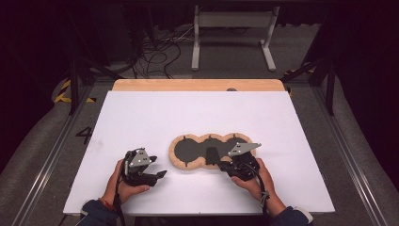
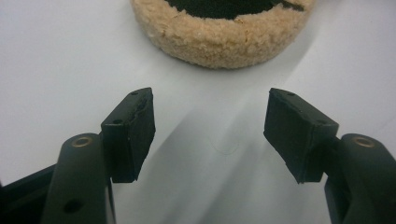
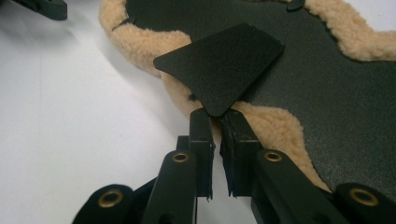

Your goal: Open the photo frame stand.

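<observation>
Right gripper view: the right gripper (image 3: 219, 122) pinches a corner of a black flap (image 3: 222, 65) lifted off the fleece-edged mat (image 3: 327, 93).

Its jaws are clamped together on the flap's near corner, and the flap slopes up and away over the mat's dark middle. In the high view the mat (image 1: 188, 151), three joined rounds with a tan fleece rim, lies on the white table (image 1: 188, 113), with the right gripper (image 1: 225, 165) at its near edge. The left gripper (image 2: 210, 126) rests just short of the mat's fleece rim (image 2: 219, 44), its jaws apart with nothing between them.
</observation>
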A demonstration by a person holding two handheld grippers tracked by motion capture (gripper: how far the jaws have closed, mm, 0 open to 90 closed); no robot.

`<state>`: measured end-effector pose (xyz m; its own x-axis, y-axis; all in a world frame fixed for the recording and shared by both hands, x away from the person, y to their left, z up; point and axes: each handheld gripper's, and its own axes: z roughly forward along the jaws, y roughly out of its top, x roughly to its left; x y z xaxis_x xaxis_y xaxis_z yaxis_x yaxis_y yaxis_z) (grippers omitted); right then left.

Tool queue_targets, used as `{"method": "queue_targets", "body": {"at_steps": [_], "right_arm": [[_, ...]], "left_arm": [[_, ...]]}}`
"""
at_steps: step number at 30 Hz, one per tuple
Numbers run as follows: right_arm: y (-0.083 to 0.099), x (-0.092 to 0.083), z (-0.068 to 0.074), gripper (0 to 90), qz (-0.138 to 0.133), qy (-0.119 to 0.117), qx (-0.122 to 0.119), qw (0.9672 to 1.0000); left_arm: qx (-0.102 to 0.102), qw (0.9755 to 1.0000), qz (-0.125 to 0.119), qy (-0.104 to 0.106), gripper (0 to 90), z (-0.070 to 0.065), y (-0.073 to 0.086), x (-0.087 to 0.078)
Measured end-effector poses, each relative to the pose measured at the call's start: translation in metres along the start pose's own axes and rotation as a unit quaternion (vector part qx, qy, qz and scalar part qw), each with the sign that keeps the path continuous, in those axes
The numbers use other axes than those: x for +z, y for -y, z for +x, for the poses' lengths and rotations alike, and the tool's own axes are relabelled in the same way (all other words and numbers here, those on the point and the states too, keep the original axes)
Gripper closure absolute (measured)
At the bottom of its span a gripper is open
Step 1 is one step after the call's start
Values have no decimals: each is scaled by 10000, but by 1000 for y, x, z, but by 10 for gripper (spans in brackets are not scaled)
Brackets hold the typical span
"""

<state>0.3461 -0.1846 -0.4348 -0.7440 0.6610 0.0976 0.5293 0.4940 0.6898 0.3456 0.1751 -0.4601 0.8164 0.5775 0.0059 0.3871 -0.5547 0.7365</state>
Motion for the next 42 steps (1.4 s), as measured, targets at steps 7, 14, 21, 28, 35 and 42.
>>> {"method": "queue_targets", "body": {"at_steps": [7, 14, 21, 28, 35, 42], "right_arm": [[-2, -3, -7, 820, -292, -215, 268, 9990], [-5, -5, -12, 773, -527, -340, 355, 9974], [-7, -6, -12, 757, -658, -373, 351, 9965], [-6, -4, -11, 685, -606, -438, 300, 9967], [-4, -1, -12, 542, -534, -588, 368, 9962], [-6, -5, -18, 455, -716, -956, 717, 9902]], "left_arm": [[0, 10000, 13, -2, 339, 0, 0, 1], [14, 10000, 9, -46, 337, -1, -1, 2], [11, 10000, 10, -53, 337, -2, -1, 3], [45, 10000, 41, -42, 337, -3, -1, 4], [56, 10000, 25, -40, 336, -2, -1, 3], [45, 10000, 35, -39, 335, -3, -1, 3]]}}
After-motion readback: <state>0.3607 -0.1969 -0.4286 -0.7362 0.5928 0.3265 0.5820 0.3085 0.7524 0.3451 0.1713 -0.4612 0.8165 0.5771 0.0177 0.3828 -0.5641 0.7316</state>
